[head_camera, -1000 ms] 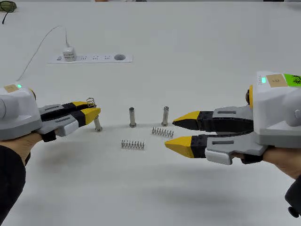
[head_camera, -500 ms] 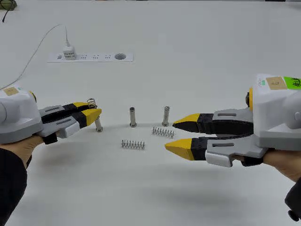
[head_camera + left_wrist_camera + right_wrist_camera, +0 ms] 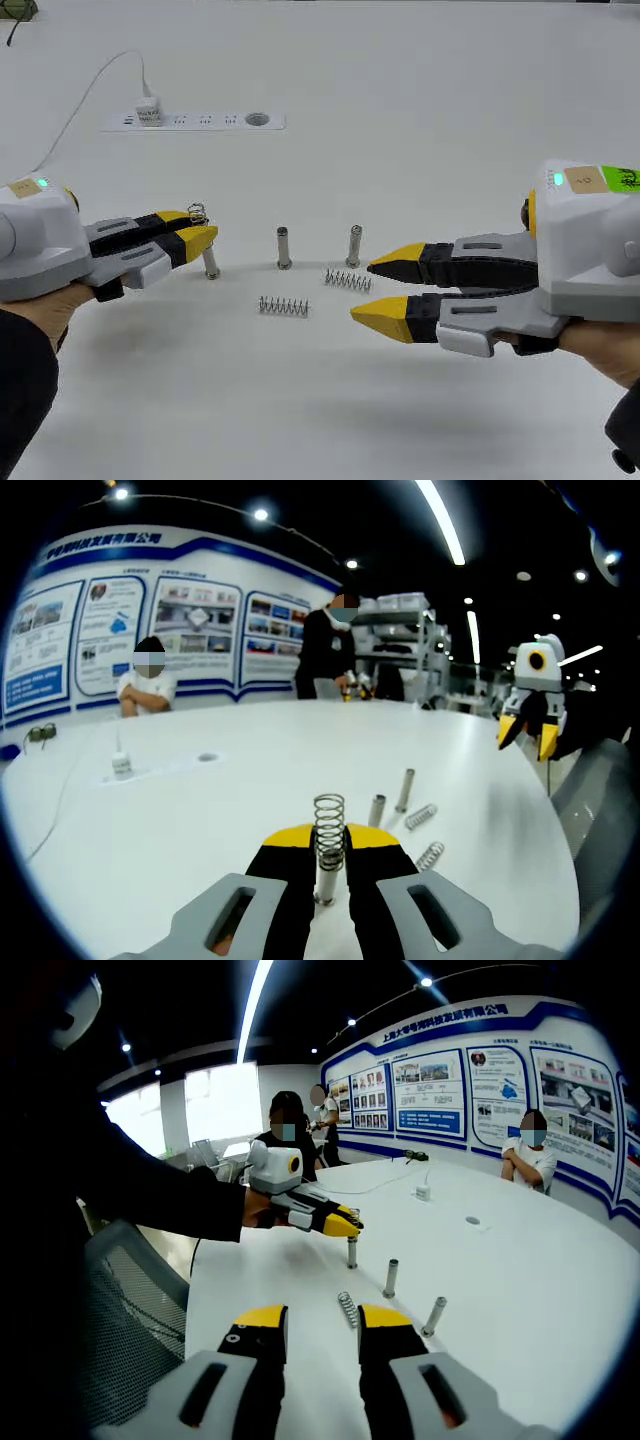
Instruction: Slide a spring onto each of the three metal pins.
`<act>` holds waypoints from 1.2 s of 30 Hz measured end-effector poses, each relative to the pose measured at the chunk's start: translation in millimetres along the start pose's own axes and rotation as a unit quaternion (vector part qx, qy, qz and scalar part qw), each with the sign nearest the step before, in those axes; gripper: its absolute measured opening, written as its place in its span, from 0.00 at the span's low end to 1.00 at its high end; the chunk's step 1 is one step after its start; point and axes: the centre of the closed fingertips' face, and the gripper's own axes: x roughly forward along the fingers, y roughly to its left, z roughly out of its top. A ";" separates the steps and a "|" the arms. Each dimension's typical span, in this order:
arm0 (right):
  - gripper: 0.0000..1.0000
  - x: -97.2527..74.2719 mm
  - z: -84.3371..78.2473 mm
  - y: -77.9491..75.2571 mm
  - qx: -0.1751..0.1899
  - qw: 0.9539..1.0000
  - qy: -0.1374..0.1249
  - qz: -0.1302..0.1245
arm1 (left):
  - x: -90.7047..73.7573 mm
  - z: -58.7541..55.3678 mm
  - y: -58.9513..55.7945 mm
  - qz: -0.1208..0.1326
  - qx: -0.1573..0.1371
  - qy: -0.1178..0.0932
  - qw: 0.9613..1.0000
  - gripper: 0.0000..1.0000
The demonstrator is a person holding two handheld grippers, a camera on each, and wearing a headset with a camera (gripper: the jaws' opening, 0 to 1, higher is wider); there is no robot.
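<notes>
The left claw (image 3: 203, 226) is clamped on an upright spring (image 3: 196, 213) just over the leftmost pin (image 3: 211, 265); whether they touch is unclear. At its 3 o'clock the middle pin (image 3: 284, 248) and right pin (image 3: 354, 245) stand bare on the surface (image 3: 400, 150). Two loose springs (image 3: 283, 306) lie at their 6 o'clock, near the right claw (image 3: 365, 288), whose jaws are apart.

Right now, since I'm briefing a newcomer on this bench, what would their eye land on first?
The left gripper, shut on an upright spring just over the leftmost pin. Then the open right gripper, pointing at a loose spring on the white table, a second spring left of it, before the bare middle pin and right pin.
</notes>
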 end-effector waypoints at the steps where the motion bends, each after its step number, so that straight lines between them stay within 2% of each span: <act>1: 0.29 -0.2 0.3 0.0 0.000 1.000 -0.001 0.000 | 0.0 -0.5 0.3 0.001 -0.001 0.000 1.000 0.10; 19: 0.29 -0.1 -1.9 -1.7 0.002 1.000 0.001 -0.002 | 3.7 -16.0 -1.9 -0.001 -0.008 0.009 1.000 0.10; 36: 0.29 0.9 -3.3 -3.0 0.005 1.000 0.002 -0.003 | 9.2 -31.2 -2.2 -0.001 0.003 0.034 0.999 0.11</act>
